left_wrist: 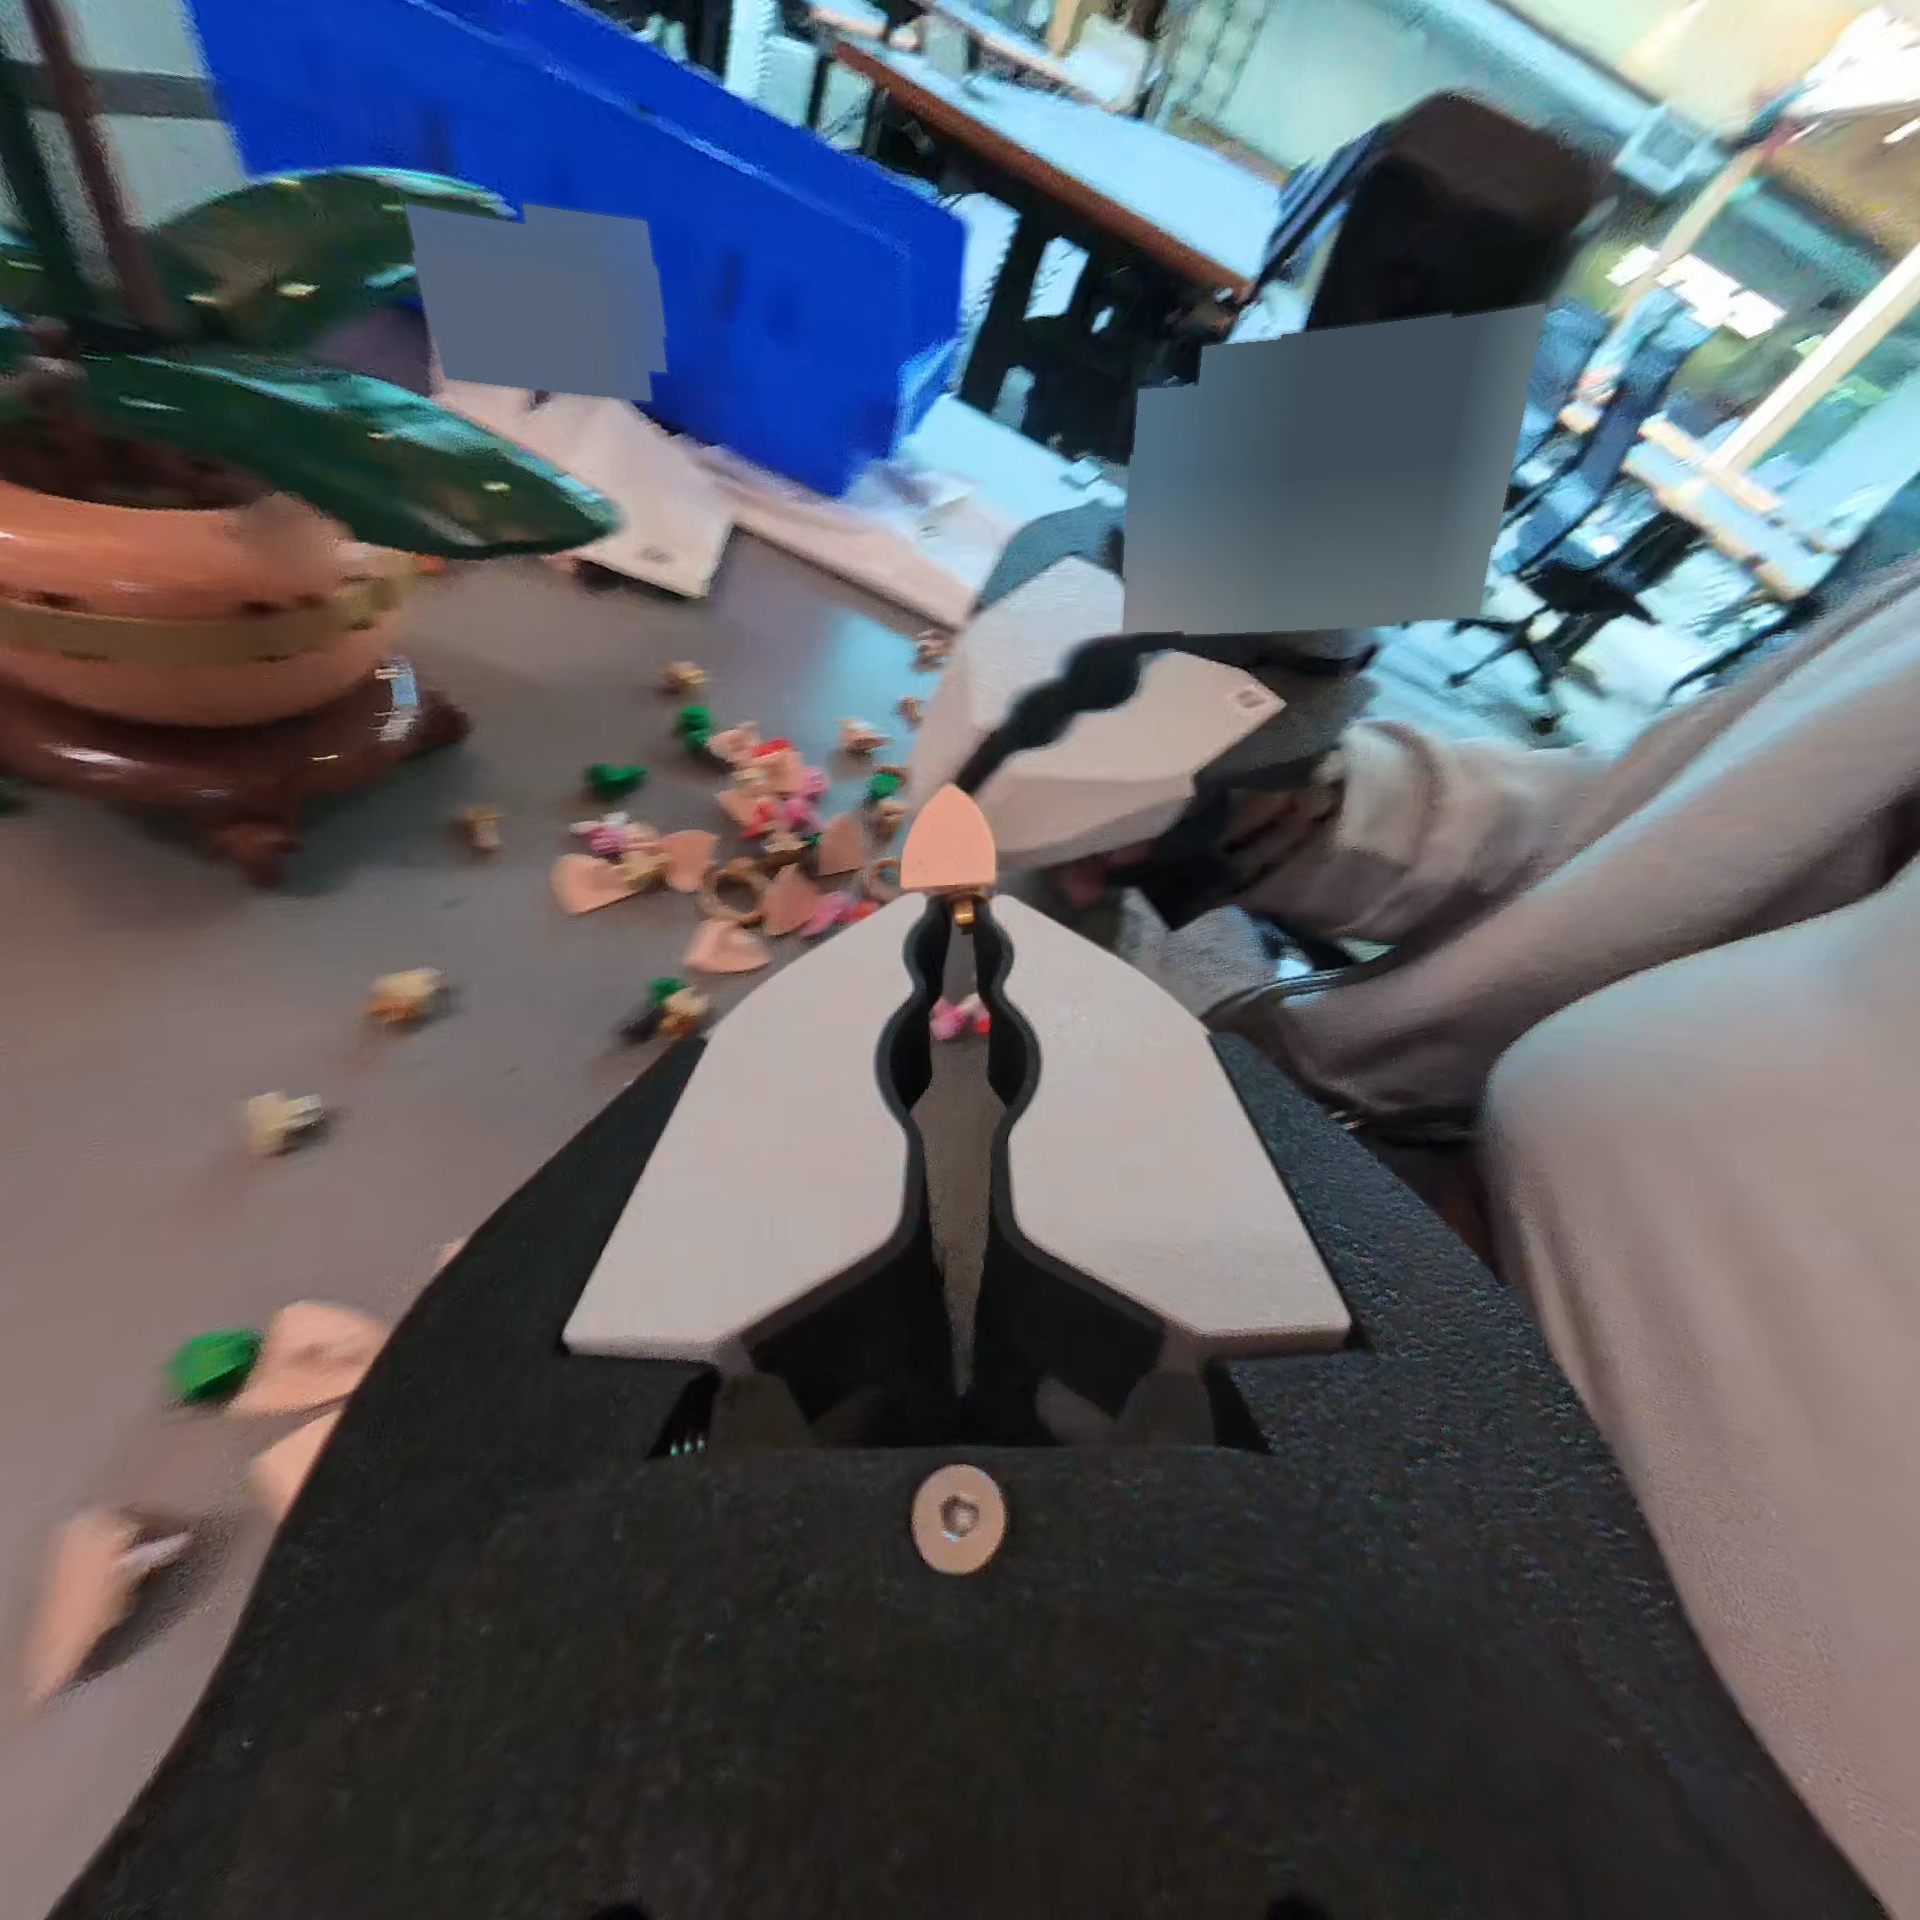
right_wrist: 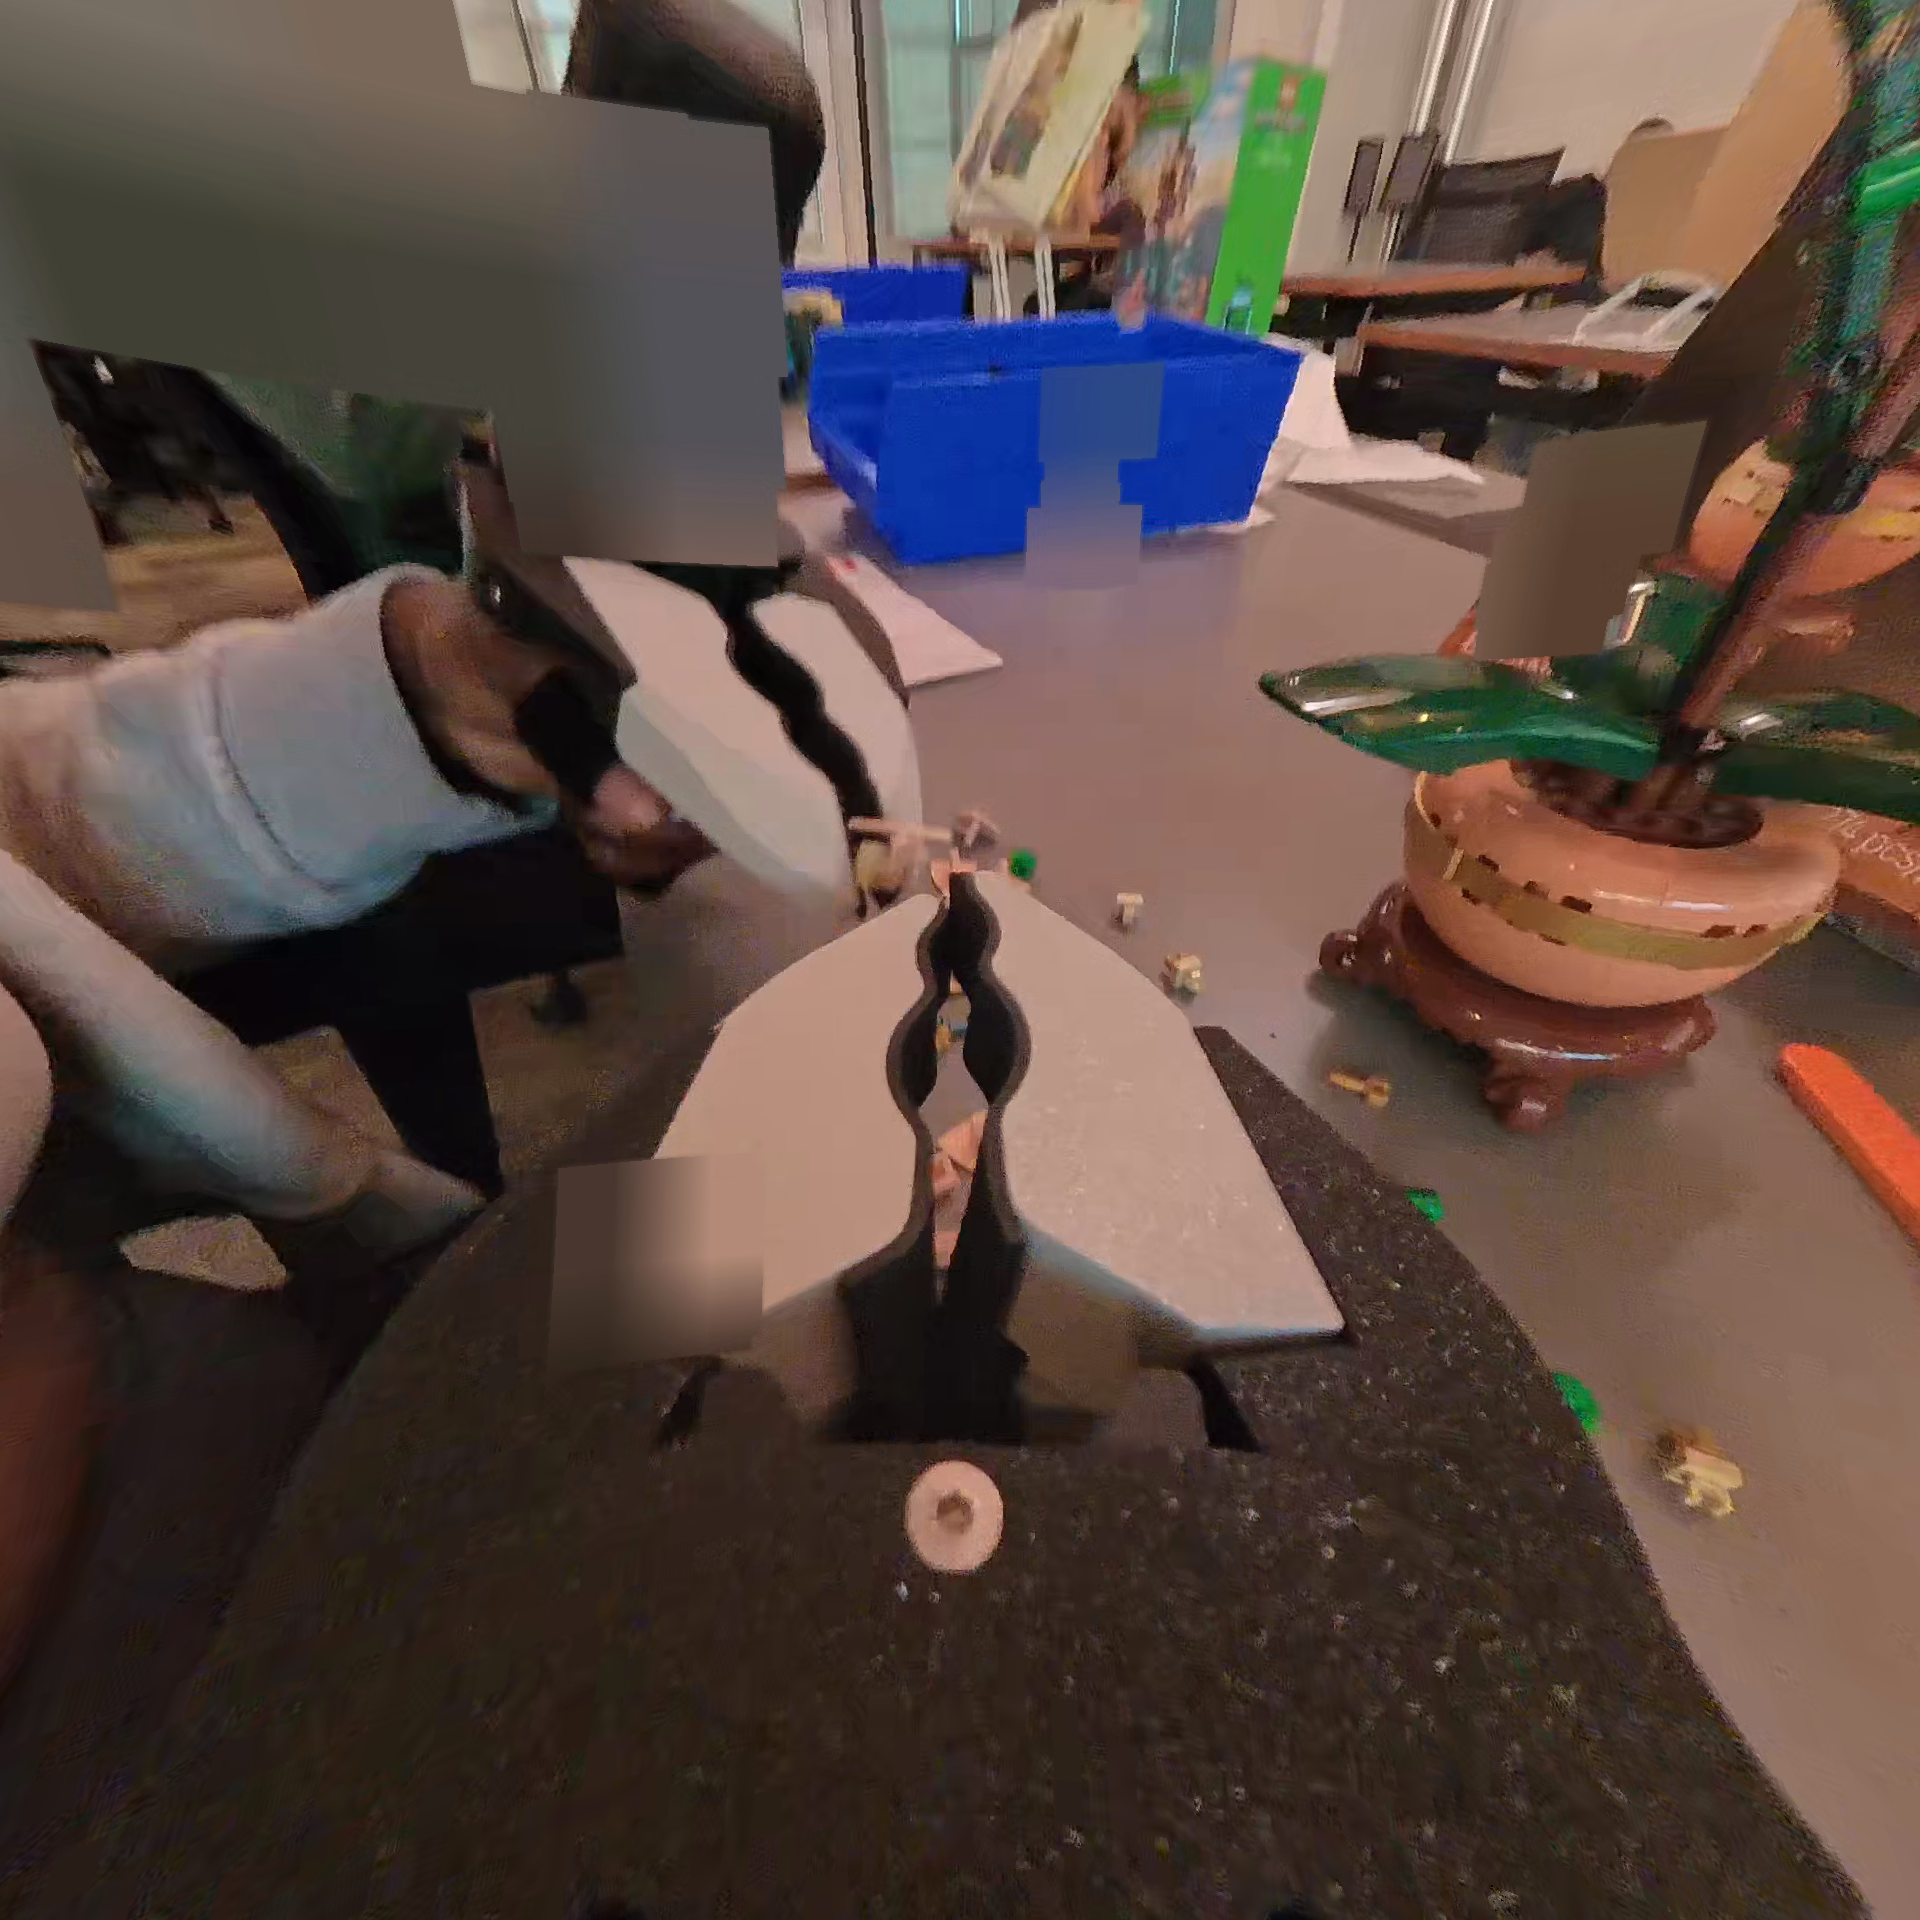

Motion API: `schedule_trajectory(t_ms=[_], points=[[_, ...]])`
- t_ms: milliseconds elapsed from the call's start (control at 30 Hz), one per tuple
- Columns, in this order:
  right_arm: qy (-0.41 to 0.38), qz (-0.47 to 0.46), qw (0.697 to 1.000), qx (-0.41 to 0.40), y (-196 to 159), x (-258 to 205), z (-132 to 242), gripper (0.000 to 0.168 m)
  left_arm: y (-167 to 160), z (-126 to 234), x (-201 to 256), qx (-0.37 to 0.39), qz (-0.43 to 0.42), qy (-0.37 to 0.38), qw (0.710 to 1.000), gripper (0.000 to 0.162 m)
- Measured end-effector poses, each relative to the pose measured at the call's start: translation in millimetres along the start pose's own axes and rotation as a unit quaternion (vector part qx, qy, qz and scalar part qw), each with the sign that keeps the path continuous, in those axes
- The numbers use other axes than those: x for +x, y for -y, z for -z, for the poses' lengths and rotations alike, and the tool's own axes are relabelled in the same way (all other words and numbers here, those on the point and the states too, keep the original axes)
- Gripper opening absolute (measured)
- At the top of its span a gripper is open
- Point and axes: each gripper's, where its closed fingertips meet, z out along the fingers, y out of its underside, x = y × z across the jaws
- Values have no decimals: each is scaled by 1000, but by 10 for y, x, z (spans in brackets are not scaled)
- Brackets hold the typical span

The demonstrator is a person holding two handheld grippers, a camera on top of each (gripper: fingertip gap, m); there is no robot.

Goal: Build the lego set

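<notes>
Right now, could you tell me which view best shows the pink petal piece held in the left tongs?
The left wrist view: the pink petal piece stands clear above the left tongs. The right wrist view shows only blurred bits there.

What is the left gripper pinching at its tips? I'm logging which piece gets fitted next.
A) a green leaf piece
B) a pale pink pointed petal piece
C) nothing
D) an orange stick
B: in the left wrist view the left gripper is shut on a pink petal piece standing up from its tips.
</notes>
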Motion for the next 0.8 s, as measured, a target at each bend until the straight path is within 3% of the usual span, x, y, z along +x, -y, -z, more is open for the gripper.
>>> schedule_trajectory(t_ms=[100, 133, 233, 367, 467, 700, 800], points=[[21, 65, 990, -120, -248, -21, -1, 2, -140, 63, -148, -66, -64, 43, 995, 5], [14, 108, 984, -142, -256, -1, 9, 36, -209, 58, -169, -101, -105, 61, 987, 5], [28, 238, 949, -207, -269, -12, 16, 37, -335, 11, -207, -187, -236, 119, 946, 5], [87, 235, 934, -256, -288, -104, -63, 32, -344, -1, -289, -261, -392, 190, 861, 5], [95, 248, 923, -277, -293, -94, -110, 32, -316, -11, -289, -275, -448, 214, 823, 5], [67, 322, 903, -277, -341, -71, -183, 16, -267, 9, -237, -288, -476, 235, 797, 5], [55, 327, 908, -255, -305, -69, -185, 15, -245, 16, -233, -288, -460, 236, 806, 4]])
